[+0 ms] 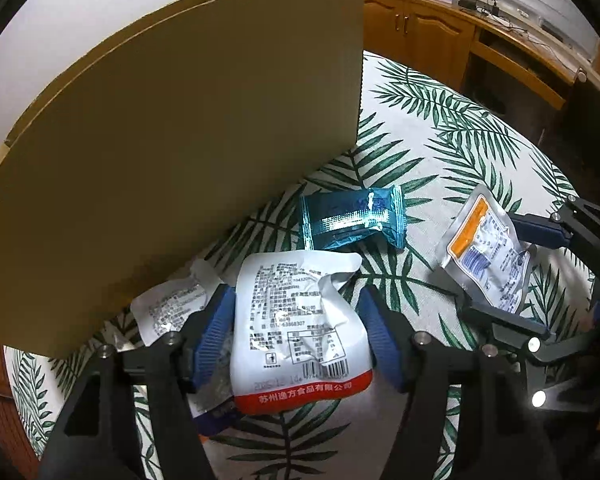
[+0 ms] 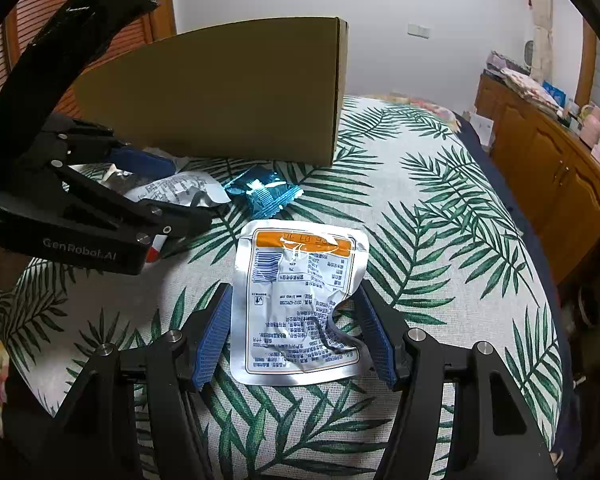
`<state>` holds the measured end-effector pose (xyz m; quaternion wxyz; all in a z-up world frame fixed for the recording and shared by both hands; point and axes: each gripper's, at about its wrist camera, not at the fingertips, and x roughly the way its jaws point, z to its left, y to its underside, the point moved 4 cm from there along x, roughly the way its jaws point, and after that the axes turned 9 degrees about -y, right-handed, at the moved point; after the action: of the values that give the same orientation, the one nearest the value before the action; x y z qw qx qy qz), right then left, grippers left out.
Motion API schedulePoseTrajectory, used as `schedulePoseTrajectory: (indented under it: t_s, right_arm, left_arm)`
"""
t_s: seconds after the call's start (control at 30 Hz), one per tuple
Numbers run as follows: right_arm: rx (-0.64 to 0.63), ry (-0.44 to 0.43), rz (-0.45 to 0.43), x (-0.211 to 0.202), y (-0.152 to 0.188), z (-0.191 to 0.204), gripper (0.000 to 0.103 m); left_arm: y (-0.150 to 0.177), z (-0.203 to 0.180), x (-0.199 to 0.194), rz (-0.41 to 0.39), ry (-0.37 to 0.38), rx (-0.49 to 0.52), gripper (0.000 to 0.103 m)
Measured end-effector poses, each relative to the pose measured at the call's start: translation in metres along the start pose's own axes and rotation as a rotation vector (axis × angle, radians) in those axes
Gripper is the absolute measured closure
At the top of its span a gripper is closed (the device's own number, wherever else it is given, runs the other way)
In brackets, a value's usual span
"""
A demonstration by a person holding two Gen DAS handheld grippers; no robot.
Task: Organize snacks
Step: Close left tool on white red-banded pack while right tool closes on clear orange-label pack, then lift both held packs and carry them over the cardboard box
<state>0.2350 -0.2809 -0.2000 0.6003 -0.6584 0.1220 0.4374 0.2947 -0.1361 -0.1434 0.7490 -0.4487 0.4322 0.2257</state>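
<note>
My left gripper (image 1: 296,320) is open around a white snack packet with a red bottom edge (image 1: 296,320), which lies on the leaf-print cloth between the blue pads. A second white packet (image 1: 168,304) lies to its left against the cardboard box (image 1: 172,140). A blue foil packet (image 1: 352,220) lies beyond. My right gripper (image 2: 296,320) is open around a silver packet with an orange band (image 2: 300,300), flat on the cloth; it also shows in the left wrist view (image 1: 488,256). The left gripper shows in the right wrist view (image 2: 172,188), with the blue foil packet (image 2: 264,194) beside it.
The cardboard box (image 2: 220,96) stands at the back left of the cloth-covered table (image 2: 440,240). A wooden cabinet (image 2: 552,168) with clutter on top runs along the right. A slatted wooden door (image 2: 100,40) is behind the box.
</note>
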Motion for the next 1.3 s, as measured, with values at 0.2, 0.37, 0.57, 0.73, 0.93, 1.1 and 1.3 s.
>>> schedulePoseTrajectory:
  t_s: [0.2, 0.37, 0.57, 0.73, 0.93, 1.1, 1.3]
  right_arm:
    - [0.002, 0.005, 0.013, 0.000, -0.001, 0.001, 0.040]
    - [0.002, 0.006, 0.034, 0.002, -0.004, 0.001, 0.040]
    - [0.004, 0.014, 0.056, 0.004, -0.006, 0.001, 0.040]
    - [0.009, 0.015, 0.066, 0.005, -0.007, 0.001, 0.040]
    - [0.016, 0.015, 0.073, 0.006, -0.007, 0.001, 0.044]
    - [0.025, 0.019, 0.070, 0.004, -0.006, 0.000, 0.044]
    - [0.030, 0.020, 0.053, -0.008, -0.007, 0.004, 0.045]
  left_arm:
    - [0.010, -0.003, -0.006, 0.017, 0.065, -0.017, 0.049]
    - [0.017, 0.000, -0.023, -0.027, 0.086, -0.078, 0.050]
    - [0.026, 0.014, -0.057, -0.103, 0.114, -0.143, 0.050]
    - [0.027, 0.023, -0.080, -0.163, 0.111, -0.186, 0.050]
    - [0.026, 0.036, -0.100, -0.216, 0.099, -0.221, 0.049]
    - [0.026, 0.048, -0.113, -0.250, 0.089, -0.261, 0.049]
    - [0.028, 0.060, -0.122, -0.275, 0.082, -0.291, 0.049]
